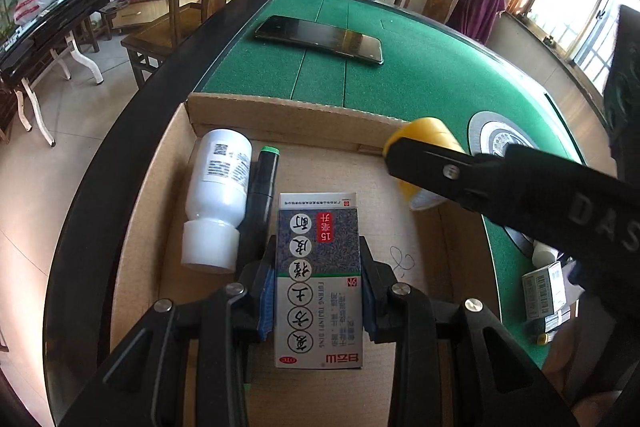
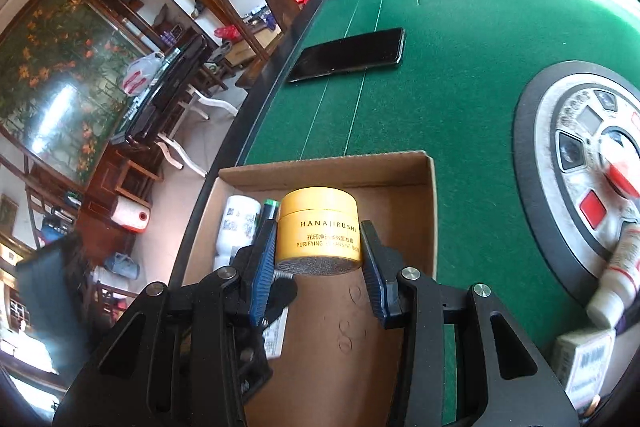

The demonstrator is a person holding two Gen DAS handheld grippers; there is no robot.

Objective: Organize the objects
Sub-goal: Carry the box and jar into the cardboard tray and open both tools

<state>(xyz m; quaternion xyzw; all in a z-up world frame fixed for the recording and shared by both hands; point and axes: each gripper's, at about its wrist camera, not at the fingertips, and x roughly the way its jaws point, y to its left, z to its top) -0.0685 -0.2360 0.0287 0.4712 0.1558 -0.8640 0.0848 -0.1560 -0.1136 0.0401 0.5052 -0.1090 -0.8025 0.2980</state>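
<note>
- A white bottle (image 1: 218,195) lies on its side at the left of the cardboard box (image 1: 280,111), cap toward the camera, on the box floor.
- Just beside it on its right lies a dark marker with a green cap (image 1: 262,187), touching or nearly touching the bottle.
- The left claw (image 1: 318,291) holds a medicine carton (image 1: 318,267) printed with Chinese characters, blue pads pressed on both its long sides (it sits low over the box floor; whether it touches I cannot tell).
- The right claw (image 2: 320,263) grips a yellow cream jar (image 2: 320,231) by its sides, held above the right part of the box.
- Beyond the box, a black phone (image 1: 320,39) lies flat on the green table (image 1: 440,67).
- At the far right, small cartons (image 1: 544,291) sit at the table edge, well apart from the box.
</note>
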